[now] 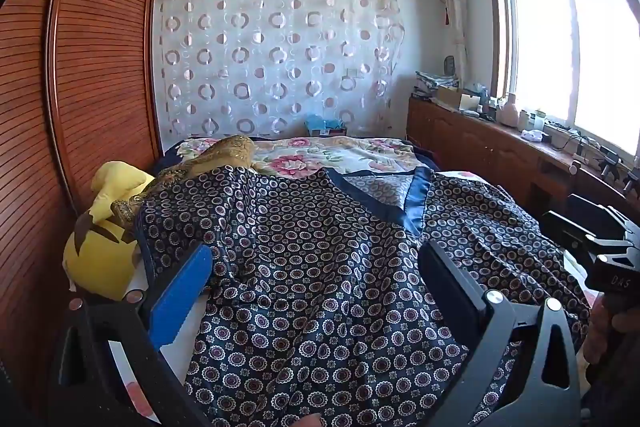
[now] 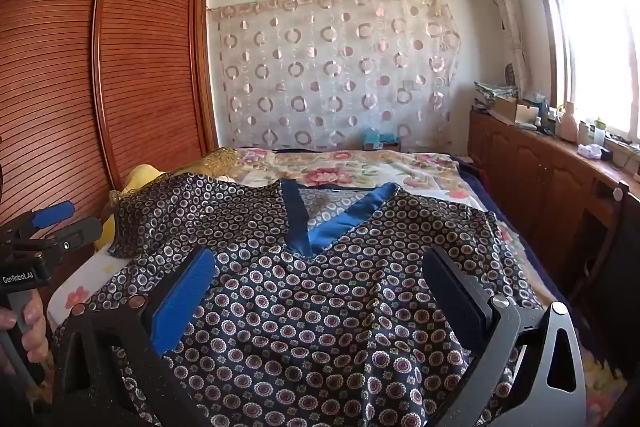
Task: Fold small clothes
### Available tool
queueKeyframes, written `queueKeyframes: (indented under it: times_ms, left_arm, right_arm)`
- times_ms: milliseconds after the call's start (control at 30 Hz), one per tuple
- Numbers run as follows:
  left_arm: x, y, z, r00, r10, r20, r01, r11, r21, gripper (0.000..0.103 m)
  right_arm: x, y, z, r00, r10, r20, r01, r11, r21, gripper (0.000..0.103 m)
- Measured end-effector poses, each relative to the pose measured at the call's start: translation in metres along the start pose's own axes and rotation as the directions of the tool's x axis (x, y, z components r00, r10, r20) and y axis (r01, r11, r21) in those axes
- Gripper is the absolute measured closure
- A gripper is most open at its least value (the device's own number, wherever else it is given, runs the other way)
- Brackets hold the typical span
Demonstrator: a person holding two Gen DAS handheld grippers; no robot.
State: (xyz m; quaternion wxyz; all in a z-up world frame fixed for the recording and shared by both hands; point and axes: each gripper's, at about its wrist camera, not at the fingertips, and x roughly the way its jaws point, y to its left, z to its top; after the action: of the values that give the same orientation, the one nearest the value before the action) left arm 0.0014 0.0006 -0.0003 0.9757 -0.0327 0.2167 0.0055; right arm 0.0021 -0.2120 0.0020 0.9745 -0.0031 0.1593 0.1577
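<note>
A dark navy top (image 1: 320, 267) with a ring-and-flower print and a blue satin V-neck trim (image 1: 376, 203) lies spread on the bed; it also shows in the right wrist view (image 2: 320, 299). My left gripper (image 1: 316, 259) is open, its fingers wide apart above the lower part of the top, holding nothing. My right gripper (image 2: 320, 267) is open too, over the middle of the top just below the V-neck (image 2: 308, 223). The left gripper shows at the left edge of the right wrist view (image 2: 52, 223), and the right gripper at the right edge of the left wrist view (image 1: 600, 239).
The bed has a floral cover (image 2: 360, 171). A yellow plush toy (image 1: 104, 235) and a gold cushion (image 1: 228, 151) lie at the bed's left side by the wooden wardrobe (image 1: 80, 67). A wooden cabinet (image 2: 540, 167) with bottles runs under the window on the right.
</note>
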Motion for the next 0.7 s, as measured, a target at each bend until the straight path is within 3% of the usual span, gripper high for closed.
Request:
queueKeyframes:
  times_ms: [700]
  left_arm:
    - [-0.0033, -0.0019, -0.0016, 0.999, 0.048, 0.013, -0.048, 0.998, 0.038, 0.000]
  right_arm:
    - [-0.0019, 0.0004, -0.0008, 1.000, -0.003, 0.006, 0.003, 1.000, 0.019, 0.000]
